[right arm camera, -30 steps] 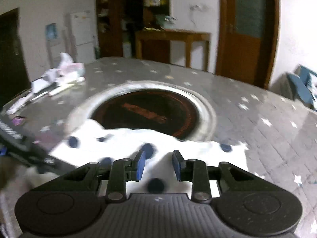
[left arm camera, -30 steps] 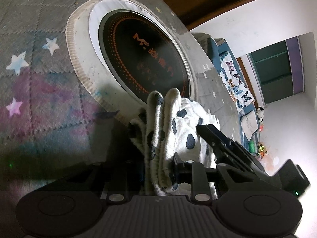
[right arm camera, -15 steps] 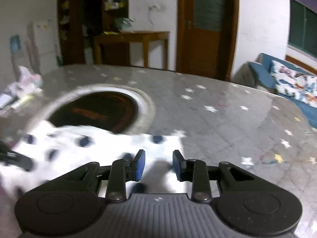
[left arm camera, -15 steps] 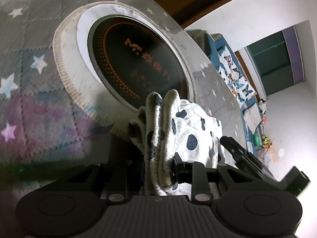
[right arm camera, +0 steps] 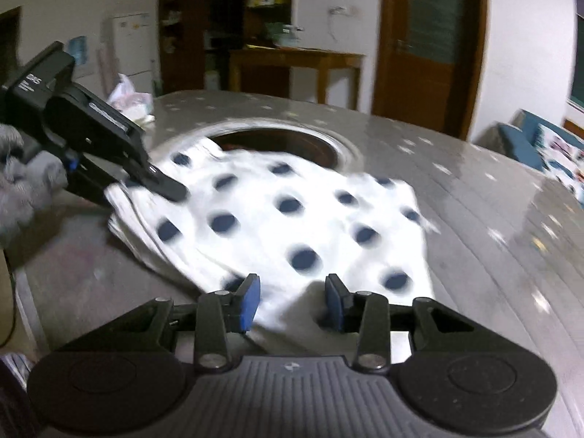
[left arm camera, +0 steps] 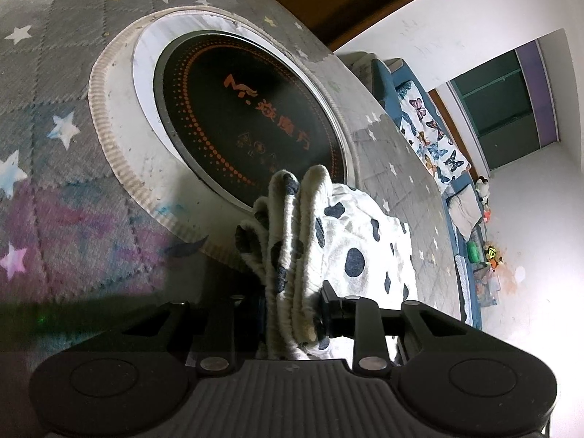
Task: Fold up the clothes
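A white garment with dark blue dots (right arm camera: 292, 226) lies folded on the grey star-patterned table (right arm camera: 474, 219), partly over the round cooktop's rim. My left gripper (left arm camera: 292, 314) is shut on a bunched stack of the garment's folded edges (left arm camera: 292, 241). It also shows in the right wrist view (right arm camera: 160, 186), clamped on the garment's left end. My right gripper (right arm camera: 292, 303) is open and empty, its blue pads just above the garment's near edge.
A round black induction cooktop (left arm camera: 248, 116) with a white rim is set into the table behind the garment. A bag and clutter (right arm camera: 131, 102) sit at the table's far left. A blue sofa (left arm camera: 430, 124) stands beyond the table.
My right gripper has swung back left and drawn away, so the whole garment shows again. My left gripper keeps its hold and has shifted little.
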`<state>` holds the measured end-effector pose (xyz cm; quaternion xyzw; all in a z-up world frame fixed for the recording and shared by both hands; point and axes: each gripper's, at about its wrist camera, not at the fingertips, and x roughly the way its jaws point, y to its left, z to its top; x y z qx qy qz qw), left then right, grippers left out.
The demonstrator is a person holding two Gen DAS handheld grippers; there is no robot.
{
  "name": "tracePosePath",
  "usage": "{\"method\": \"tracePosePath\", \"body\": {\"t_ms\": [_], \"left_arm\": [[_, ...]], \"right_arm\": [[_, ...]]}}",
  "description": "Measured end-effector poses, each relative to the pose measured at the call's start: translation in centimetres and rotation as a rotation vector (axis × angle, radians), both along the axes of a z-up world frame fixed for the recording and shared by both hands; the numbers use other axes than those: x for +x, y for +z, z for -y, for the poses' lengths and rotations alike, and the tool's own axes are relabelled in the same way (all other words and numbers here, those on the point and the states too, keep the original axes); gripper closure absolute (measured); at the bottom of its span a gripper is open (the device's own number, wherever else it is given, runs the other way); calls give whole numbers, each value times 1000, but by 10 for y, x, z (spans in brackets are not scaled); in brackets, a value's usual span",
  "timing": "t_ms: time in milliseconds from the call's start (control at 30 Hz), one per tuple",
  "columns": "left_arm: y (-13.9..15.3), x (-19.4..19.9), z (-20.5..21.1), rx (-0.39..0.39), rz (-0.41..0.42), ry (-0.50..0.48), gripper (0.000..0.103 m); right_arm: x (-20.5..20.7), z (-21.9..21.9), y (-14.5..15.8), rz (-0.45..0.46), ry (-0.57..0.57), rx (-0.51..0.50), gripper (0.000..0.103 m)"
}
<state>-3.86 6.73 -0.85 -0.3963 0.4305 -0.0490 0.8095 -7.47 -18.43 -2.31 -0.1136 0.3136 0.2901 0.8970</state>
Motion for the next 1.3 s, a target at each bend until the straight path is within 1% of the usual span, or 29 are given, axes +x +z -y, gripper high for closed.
{"method": "tracePosePath", "body": {"t_ms": [100,167,233,300,367,433,633,733,800,867,933,1033,1133,1300], "left_arm": [[1,1,0,4,1,-3,72],[1,1,1,10,2,-5,72],[2,1,1,15,3,-6,72],[2,1,1,18,4,-6,72],[3,1,1,21,4,-7,72],[3,1,1,24,4,-9,72],[4,2,1,29,7,-18,72],[5,3,2,40,9,-23,72],[7,3,4,58,13,-29,72],[9,4,8,84,17,-38,72],[13,7,12,113,20,-52,73],[20,13,19,147,30,-74,74],[31,25,33,175,57,-115,74],[45,62,74,195,97,-209,75]], "right_arm": [[-6,22,2,-10,-63,0,64],[-7,29,7,-13,-81,12,64],[-2,32,15,-3,-93,32,62],[6,33,21,7,-104,57,59],[19,32,24,12,-115,81,58],[36,28,23,14,-132,88,58],[80,24,5,-47,-209,90,59],[91,30,-3,-99,-236,148,60],[94,32,-6,-118,-244,179,65],[93,33,-9,-123,-249,195,86],[90,34,-10,-125,-252,213,94],[82,37,-3,-89,-259,218,96],[77,47,10,-52,-274,214,96],[81,78,33,21,-353,182,96]]}}
